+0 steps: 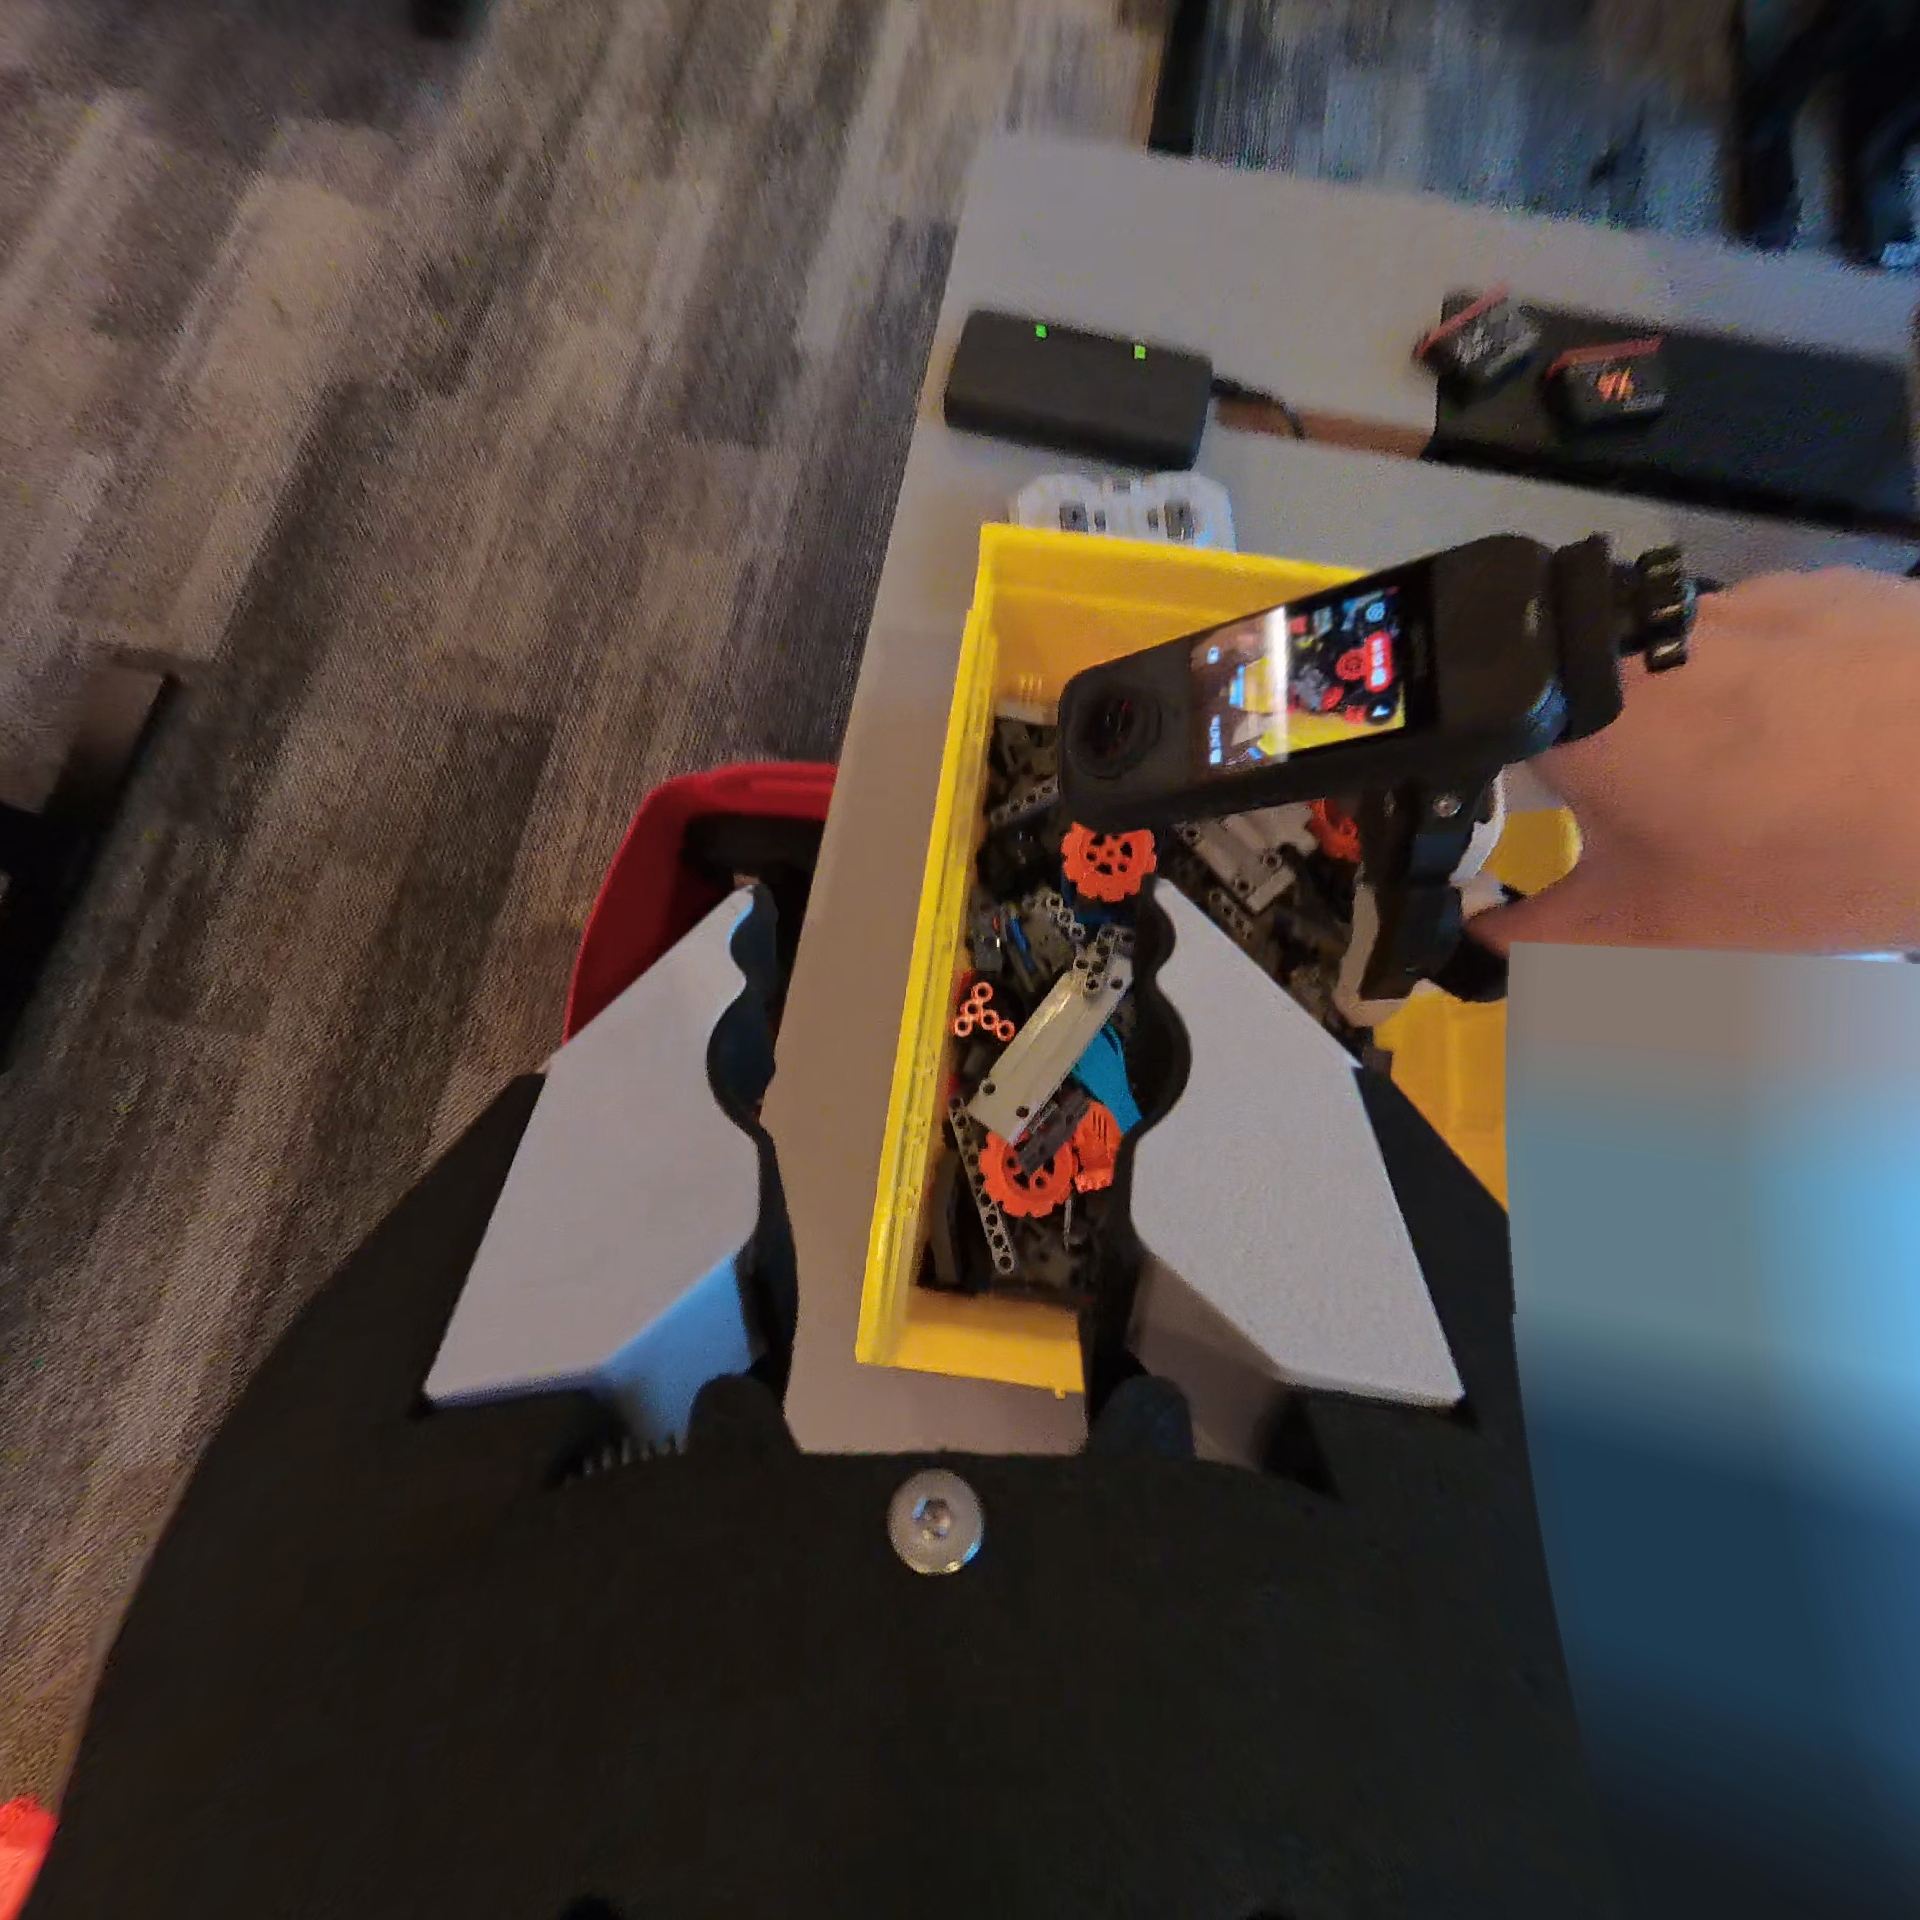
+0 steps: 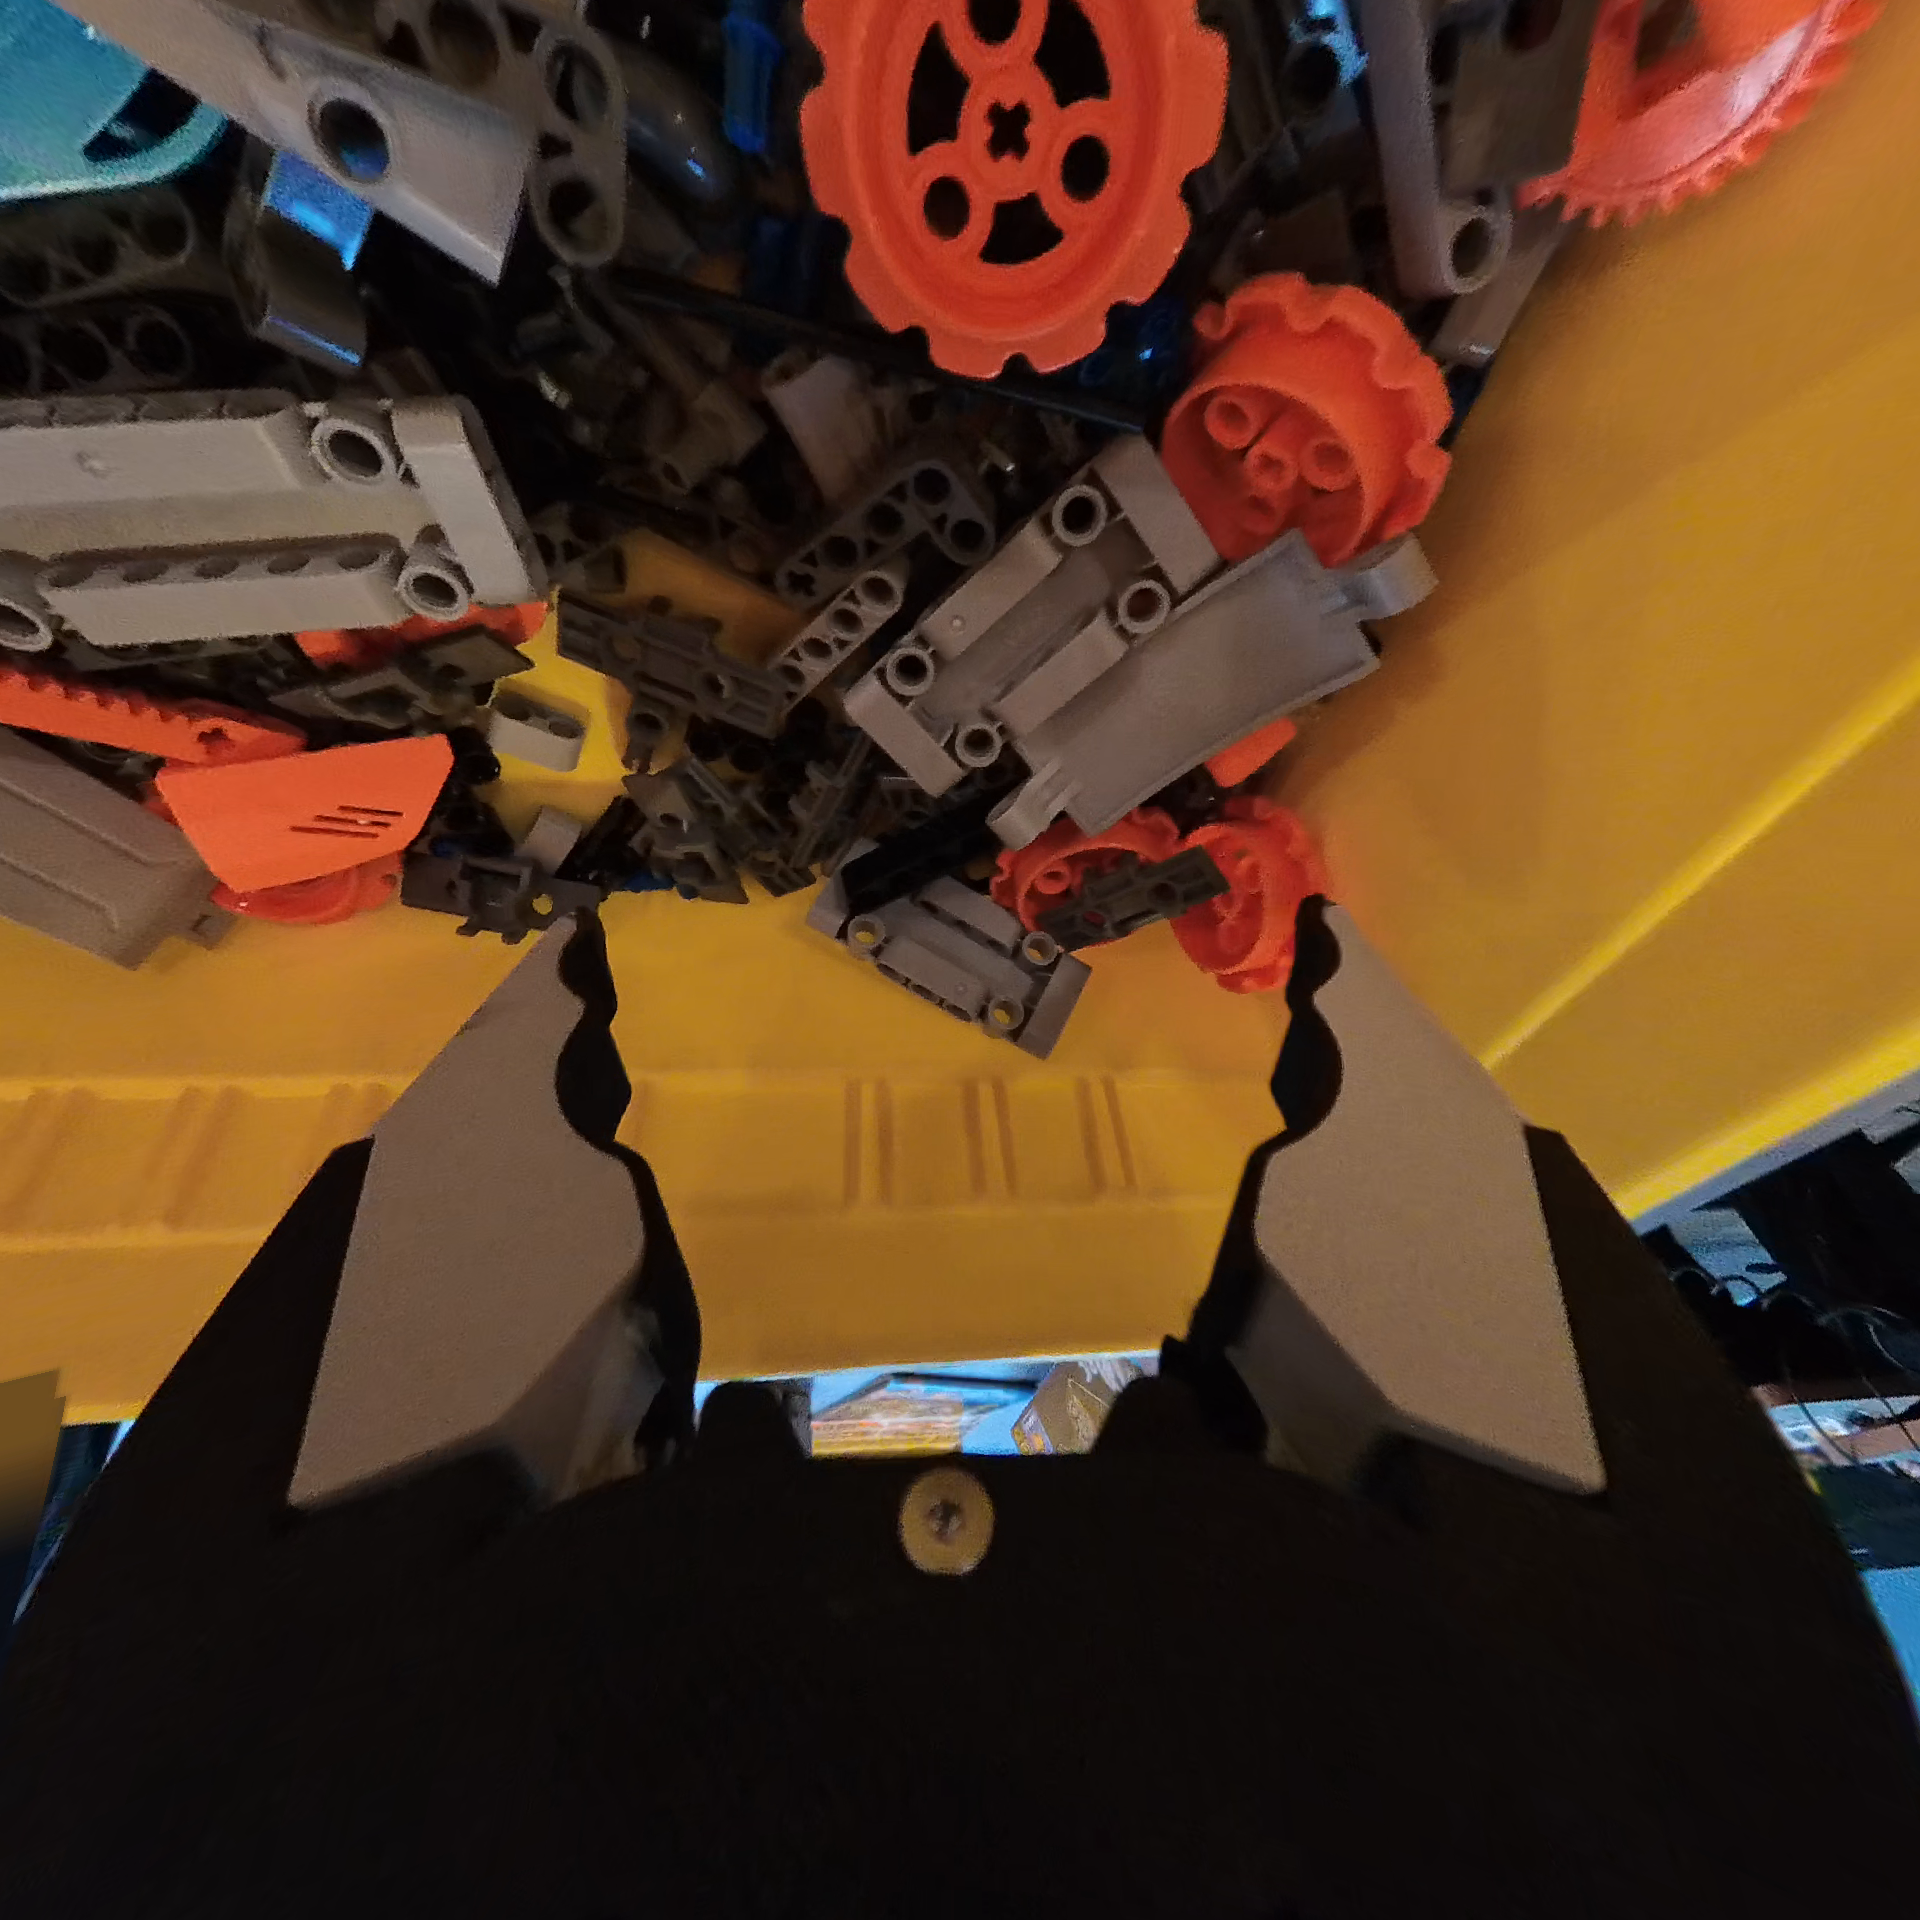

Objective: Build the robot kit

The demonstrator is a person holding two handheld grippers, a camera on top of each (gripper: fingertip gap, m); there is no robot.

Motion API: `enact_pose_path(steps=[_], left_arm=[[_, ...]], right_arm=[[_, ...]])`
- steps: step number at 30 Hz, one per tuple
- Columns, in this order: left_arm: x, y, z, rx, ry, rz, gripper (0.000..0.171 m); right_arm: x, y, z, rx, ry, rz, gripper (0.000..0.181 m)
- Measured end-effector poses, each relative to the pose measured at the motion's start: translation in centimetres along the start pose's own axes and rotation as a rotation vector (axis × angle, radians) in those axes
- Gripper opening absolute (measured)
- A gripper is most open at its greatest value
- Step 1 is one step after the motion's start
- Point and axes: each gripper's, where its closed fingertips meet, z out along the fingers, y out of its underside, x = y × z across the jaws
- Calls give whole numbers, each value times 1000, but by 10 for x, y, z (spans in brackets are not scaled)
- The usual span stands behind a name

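**Two grippers over the yellow parts bin**

Yellow bin [image 1: 940,935] sitting at the white table's [image 1: 1195,239] edge, heaped with grey beams and orange gears [image 2: 1003,171]. Right gripper [image 2: 940,925] reaching inside, jaws spread, gripping nothing. Left gripper [image 1: 956,904] hovering above, jaws wide, empty. Black charger [image 1: 1075,390] lying beyond.

The bin [image 1: 940,935] is bright yellow, ribbed along its side, and filled with grey, black, orange, and a few teal and blue building pieces [image 2: 1049,665]. The bench [image 1: 1195,239] is pale grey. The carpet [image 1: 416,468] is streaked grey-brown.
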Motion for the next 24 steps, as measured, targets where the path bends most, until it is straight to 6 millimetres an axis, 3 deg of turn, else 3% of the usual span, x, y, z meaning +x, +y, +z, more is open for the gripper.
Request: enact_pose_path(steps=[2,5,10,14,18,24], left_arm=[[-4,-4,-5,38,1,-31,66],[-5,-5,-6,46,7,-46,67],[1,-5,-3,35,15,-7,66],[3,-5,-3,35,20,0,66],[5,-8,-5,50,28,6,63],[6,-9,-5,54,29,12,62]], right_arm=[[11,-6,-5,26,43,16,123],[11,-11,-4,41,2,17,120],[-9,-11,23,-6,-134,25,140],[0,-7,27,-87,-15,-29,113],[-8,-12,23,-76,-48,-38,60],[-23,-22,14,-45,-111,-57,37]])
